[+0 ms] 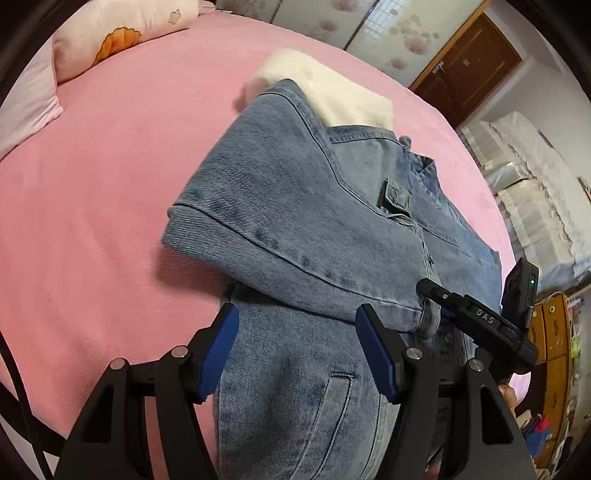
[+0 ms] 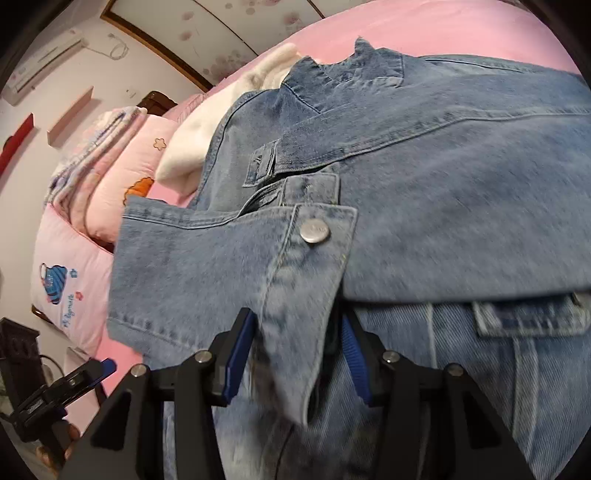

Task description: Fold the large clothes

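Note:
A blue denim jacket (image 1: 295, 206) with a cream fleece collar (image 1: 332, 92) lies on the pink bed (image 1: 110, 203). One sleeve is folded across its front. In the left wrist view, my left gripper (image 1: 297, 332) hangs open over the jacket's lower hem, its blue pads apart and nothing pinched between them. My right gripper (image 1: 428, 291) reaches in from the right at the sleeve's end. In the right wrist view, the buttoned sleeve cuff (image 2: 303, 280) runs between the blue pads of my right gripper (image 2: 295, 343), which is shut on it. The cuff hides the right fingertip.
Pink pillows (image 1: 122, 33) and folded quilts (image 2: 107, 158) are stacked at the head of the bed. A wooden door (image 1: 469, 66) and wrapped white bundles (image 1: 528, 173) stand beyond the bed. A dark stand (image 2: 18, 354) is beside the bed.

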The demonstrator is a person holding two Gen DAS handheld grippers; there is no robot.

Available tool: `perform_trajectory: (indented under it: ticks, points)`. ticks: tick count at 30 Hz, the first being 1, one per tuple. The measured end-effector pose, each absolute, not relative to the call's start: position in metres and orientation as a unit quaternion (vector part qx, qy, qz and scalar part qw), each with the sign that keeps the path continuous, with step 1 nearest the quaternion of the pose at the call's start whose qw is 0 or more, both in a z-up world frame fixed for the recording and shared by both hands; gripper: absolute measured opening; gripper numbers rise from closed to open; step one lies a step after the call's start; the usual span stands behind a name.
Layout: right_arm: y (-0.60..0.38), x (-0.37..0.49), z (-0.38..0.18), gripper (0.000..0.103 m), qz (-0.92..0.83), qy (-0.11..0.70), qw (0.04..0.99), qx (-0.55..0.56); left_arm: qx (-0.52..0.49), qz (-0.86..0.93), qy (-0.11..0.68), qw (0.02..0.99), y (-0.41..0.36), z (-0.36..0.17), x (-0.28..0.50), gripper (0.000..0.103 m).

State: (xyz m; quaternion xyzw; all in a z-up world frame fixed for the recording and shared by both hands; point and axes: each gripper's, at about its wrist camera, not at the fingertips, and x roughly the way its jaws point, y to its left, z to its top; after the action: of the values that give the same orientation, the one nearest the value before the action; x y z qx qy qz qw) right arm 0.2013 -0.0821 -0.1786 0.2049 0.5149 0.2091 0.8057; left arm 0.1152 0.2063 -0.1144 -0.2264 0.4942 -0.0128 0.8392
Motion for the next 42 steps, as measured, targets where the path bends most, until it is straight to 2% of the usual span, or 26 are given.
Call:
perform_trajectory:
  ticks: [1, 2, 3, 5, 7, 8, 12, 17, 23, 26, 28, 29, 30, 35, 42]
  points:
    - [-0.079, 0.201, -0.176, 0.042, 0.205, 0.515, 0.81, 0.192, -0.227, -0.013, 0.493, 0.84, 0.207, -0.115, 0.115, 0.064]
    - [-0.075, 0.2, -0.174, 0.03, 0.199, 0.516, 0.815, 0.175, -0.228, -0.013, 0.492, 0.84, 0.207, -0.114, 0.114, 0.064]
    - [-0.07, 0.198, -0.168, 0.024, 0.192, 0.518, 0.821, 0.144, -0.227, -0.014, 0.491, 0.841, 0.207, -0.114, 0.114, 0.064]
    - [-0.068, 0.195, -0.158, 0.016, 0.199, 0.527, 0.816, 0.131, -0.228, -0.016, 0.49, 0.841, 0.207, -0.115, 0.113, 0.064]
    - [-0.07, 0.189, -0.141, 0.013, 0.21, 0.515, 0.821, 0.128, -0.234, -0.017, 0.491, 0.839, 0.207, -0.116, 0.114, 0.064]
    - [-0.069, 0.187, -0.135, 0.007, 0.215, 0.511, 0.823, 0.12, -0.239, -0.018, 0.491, 0.838, 0.207, -0.118, 0.114, 0.064]
    - [-0.052, 0.181, -0.099, 0.007, 0.247, 0.483, 0.836, 0.084, -0.247, -0.023, 0.49, 0.835, 0.206, -0.118, 0.115, 0.064]
    - [-0.03, 0.185, -0.033, 0.007, 0.259, 0.394, 0.882, 0.015, -0.232, -0.027, 0.477, 0.847, 0.202, -0.106, 0.113, 0.064]
    - [-0.062, 0.212, 0.022, 0.006, 0.186, 0.308, 0.933, -0.016, -0.23, -0.037, 0.462, 0.856, 0.2, -0.096, 0.112, 0.064]
    - [-0.096, 0.228, 0.013, 0.008, 0.11, 0.314, 0.942, -0.03, -0.227, -0.043, 0.467, 0.853, 0.195, -0.1, 0.115, 0.064]
    - [-0.12, 0.244, -0.019, 0.022, 0.041, 0.354, 0.933, -0.057, -0.224, -0.045, 0.475, 0.85, 0.191, -0.105, 0.121, 0.064]
    - [-0.13, 0.251, -0.037, 0.041, 0.012, 0.383, 0.921, -0.068, -0.222, -0.046, 0.478, 0.849, 0.189, -0.107, 0.124, 0.064]
    - [-0.139, 0.256, -0.054, 0.051, -0.015, 0.411, 0.909, -0.072, -0.221, -0.047, 0.48, 0.848, 0.188, -0.109, 0.128, 0.064]
    - [-0.179, 0.246, -0.111, 0.051, 0.011, 0.493, 0.87, 0.012, -0.215, -0.028, 0.491, 0.844, 0.191, -0.121, 0.155, 0.064]
    - [-0.219, 0.241, -0.142, 0.051, 0.02, 0.507, 0.849, 0.144, -0.236, 0.007, 0.52, 0.821, 0.197, -0.152, 0.196, 0.064]
